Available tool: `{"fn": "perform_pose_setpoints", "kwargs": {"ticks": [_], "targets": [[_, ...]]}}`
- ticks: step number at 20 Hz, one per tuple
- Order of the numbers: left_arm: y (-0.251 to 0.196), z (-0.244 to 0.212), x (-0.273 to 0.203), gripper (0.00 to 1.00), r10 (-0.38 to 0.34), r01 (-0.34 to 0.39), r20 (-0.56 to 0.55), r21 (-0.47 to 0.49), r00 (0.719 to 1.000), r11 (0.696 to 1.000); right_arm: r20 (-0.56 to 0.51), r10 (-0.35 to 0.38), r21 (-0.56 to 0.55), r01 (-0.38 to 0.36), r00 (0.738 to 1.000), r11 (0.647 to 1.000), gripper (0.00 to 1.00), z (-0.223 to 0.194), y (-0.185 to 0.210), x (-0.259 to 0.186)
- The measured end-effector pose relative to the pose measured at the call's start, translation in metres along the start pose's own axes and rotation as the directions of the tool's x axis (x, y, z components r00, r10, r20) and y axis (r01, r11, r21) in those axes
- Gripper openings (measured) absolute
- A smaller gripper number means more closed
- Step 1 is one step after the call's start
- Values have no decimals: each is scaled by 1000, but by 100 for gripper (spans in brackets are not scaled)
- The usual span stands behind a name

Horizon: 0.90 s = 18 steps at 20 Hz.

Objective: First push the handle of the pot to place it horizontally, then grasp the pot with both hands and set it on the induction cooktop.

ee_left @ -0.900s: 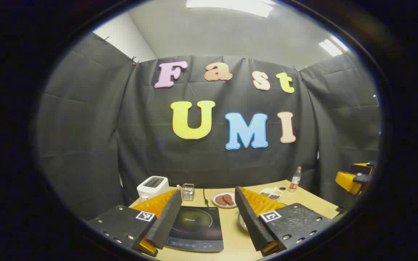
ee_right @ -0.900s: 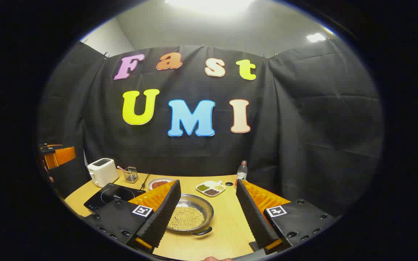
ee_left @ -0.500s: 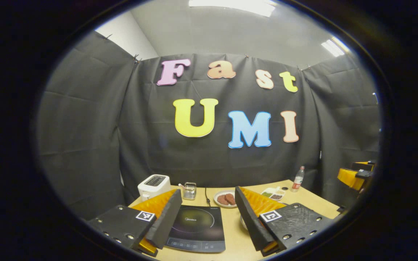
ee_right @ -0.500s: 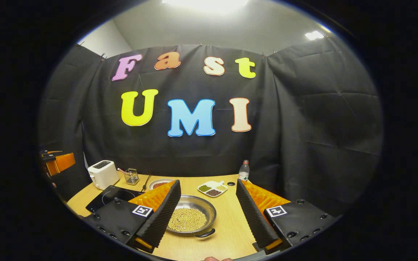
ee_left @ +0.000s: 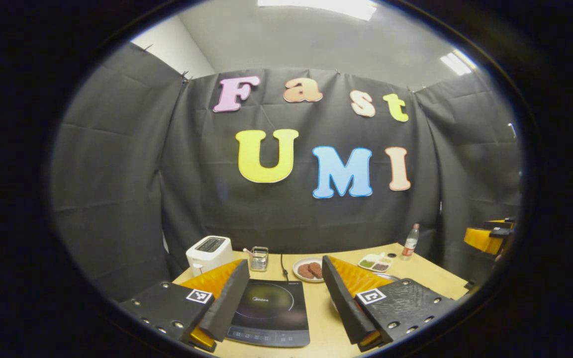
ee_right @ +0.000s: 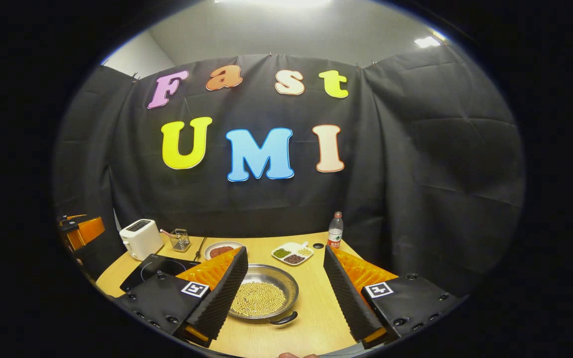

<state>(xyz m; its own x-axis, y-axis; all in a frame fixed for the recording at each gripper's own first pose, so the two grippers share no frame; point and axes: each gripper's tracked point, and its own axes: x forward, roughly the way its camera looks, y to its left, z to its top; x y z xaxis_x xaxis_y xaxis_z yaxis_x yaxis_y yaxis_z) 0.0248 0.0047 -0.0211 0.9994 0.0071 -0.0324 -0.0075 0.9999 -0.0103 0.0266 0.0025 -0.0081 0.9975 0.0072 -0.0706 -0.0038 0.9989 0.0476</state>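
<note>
Wooden tabletop point(ee_right: 316, 298): pot point(ee_right: 262, 297) of beans between right claw point(ee_right: 286, 293) fingers, near handle point(ee_right: 284, 319) awaiting push; induction cooktop point(ee_left: 271, 311) ahead of left claw point(ee_left: 286, 298); both claws spread, empty

On the table point(ee_right: 311, 318), the pot point(ee_right: 263, 298) sits right of the cooktop point(ee_right: 153, 268), toaster point(ee_right: 140, 238) behind.

Left hand-held gripper point(ee_left: 284, 298): fingers spread wide, nothing between them, held above the worktop point(ee_left: 321, 328), tilted slightly down. Right hand-held gripper point(ee_right: 285, 288): fingers likewise spread wide, gripping nothing, hovering level with the left. Each also shows at the far edge of the other's view.
</note>
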Motion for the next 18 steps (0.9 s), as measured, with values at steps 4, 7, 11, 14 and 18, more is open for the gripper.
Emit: {"fn": "perform_pose_setpoints", "kwargs": {"ticks": [4, 7, 11, 14, 18], "targets": [[-5, -6, 3, 92, -9, 9, -10, -20, 1000, 1000, -24, 17, -7, -17, 1000, 1000, 97, -3, 5, 5], [-4, -12, 5, 89, -5, 5, -20, -18, 1000, 1000, -41, 30, -12, -31, 999, 999, 98, -4, 9, 11], [3, -15, 8, 88, -1, 0, -22, -13, 1000, 1000, -100, 63, -40, -68, 993, 997, 98, -12, 21, 22], [14, -15, 11, 89, 11, -11, -27, -10, 1000, 1000, -173, 97, -62, -109, 980, 992, 94, -22, 33, 32], [35, -12, 5, 87, 40, -40, -14, -22, 999, 999, -267, 119, -121, -156, 956, 980, 49, -37, 48, 41]]}}
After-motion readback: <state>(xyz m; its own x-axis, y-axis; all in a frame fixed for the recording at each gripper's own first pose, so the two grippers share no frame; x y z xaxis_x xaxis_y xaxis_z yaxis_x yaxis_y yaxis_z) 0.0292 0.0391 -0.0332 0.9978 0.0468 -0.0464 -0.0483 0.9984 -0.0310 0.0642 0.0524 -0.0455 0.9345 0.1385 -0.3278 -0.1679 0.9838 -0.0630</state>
